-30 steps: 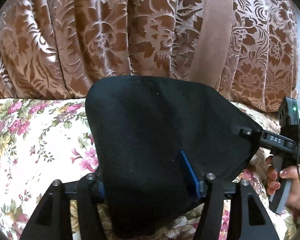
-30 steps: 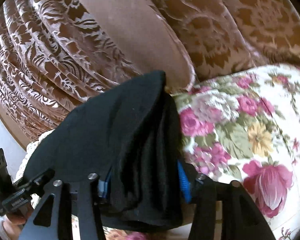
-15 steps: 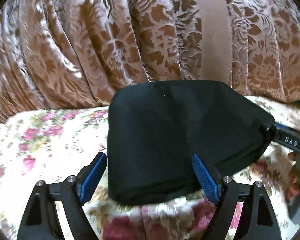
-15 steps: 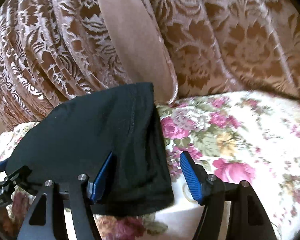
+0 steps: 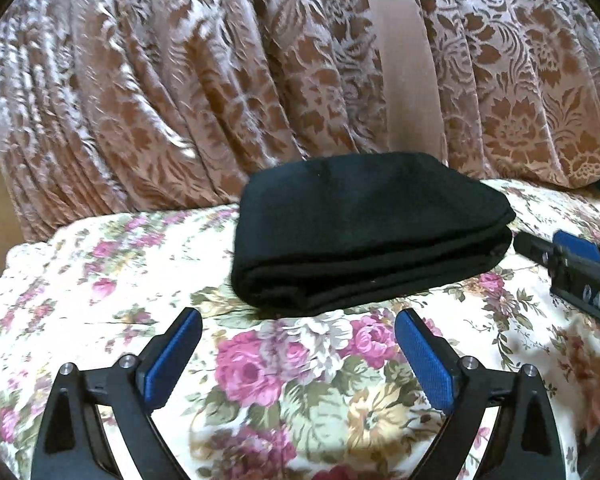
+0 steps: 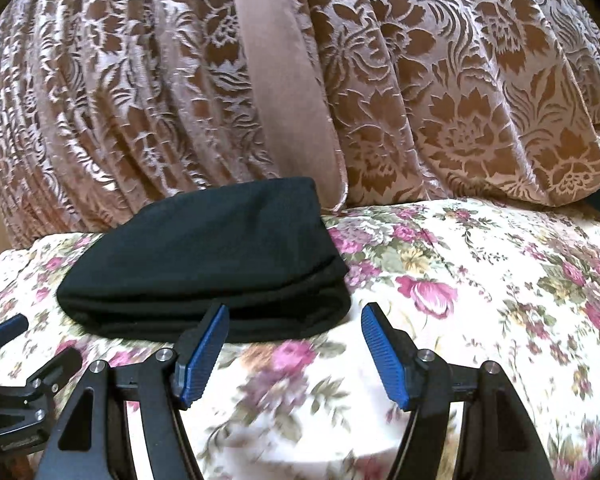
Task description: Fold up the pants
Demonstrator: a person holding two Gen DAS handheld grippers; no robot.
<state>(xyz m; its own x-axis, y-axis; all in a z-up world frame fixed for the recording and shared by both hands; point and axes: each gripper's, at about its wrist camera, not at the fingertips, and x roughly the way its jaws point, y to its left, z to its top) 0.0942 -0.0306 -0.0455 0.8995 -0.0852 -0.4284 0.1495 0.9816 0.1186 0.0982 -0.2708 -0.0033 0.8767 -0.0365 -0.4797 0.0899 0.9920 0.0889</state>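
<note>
What changed: a second ago both grippers were clamped on the black pants; now both have let go and pulled back.
Left gripper (image 5: 296, 354): its jaws are opening wide, with nothing between them. The pants (image 5: 364, 232) lie just ahead of its tips, not touching.
Right gripper (image 6: 294, 350): jaws apart and empty. The pants (image 6: 204, 264) sit ahead and to its left, just past the left pad.
What it means: the pants rest in a neat stack, so the folding looks done or nearly done.
Pants: soft, dark, thick cloth, in flat layers with rounded edges.
Bedspread (image 5: 100, 280): smooth cloth with pink roses, under the pants.
Curtain (image 6: 440, 100): shiny brown cloth with leaf shapes, hanging in deep folds behind the pants.
</note>
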